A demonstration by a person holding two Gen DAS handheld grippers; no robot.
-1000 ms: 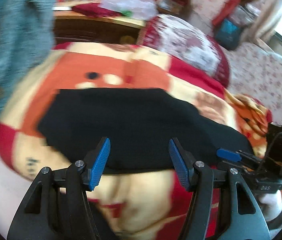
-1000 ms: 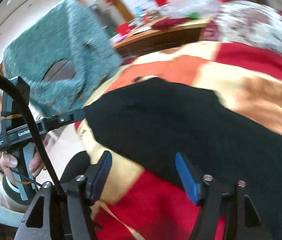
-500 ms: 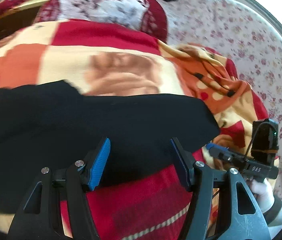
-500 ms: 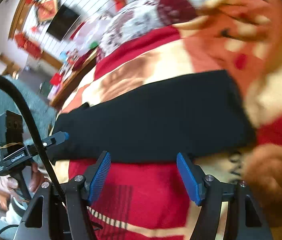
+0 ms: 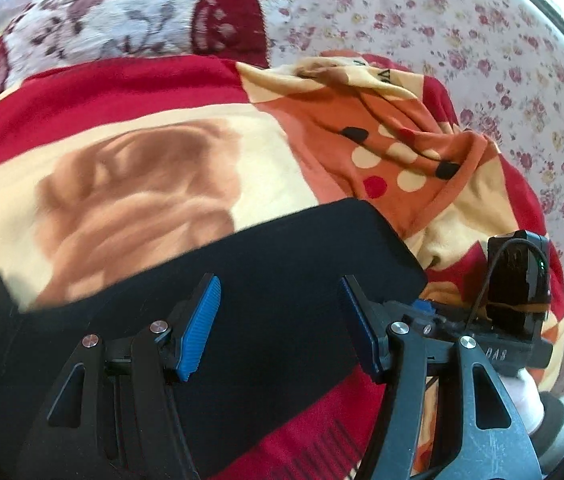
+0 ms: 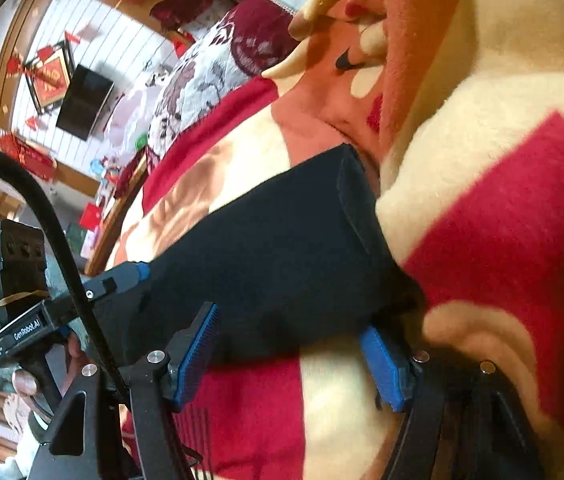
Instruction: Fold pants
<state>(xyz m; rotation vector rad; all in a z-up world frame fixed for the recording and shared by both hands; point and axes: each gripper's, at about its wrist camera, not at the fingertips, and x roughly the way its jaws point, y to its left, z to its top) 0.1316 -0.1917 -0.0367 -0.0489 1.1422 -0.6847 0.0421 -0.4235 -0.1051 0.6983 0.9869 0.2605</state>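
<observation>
I see the folded black fabric pants (image 5: 210, 320) flat on the red-and-cream fleece blanket (image 5: 130, 152). Left gripper (image 5: 278, 324) and right gripper (image 6: 294, 360) both over the pants, jaws spread, holding nothing.

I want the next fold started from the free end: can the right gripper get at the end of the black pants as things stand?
Probably yes. The right gripper is open, low over the blanket, with the end of the black pants just ahead of its fingertips. Nothing lies between them; the left gripper sits further along.
</observation>
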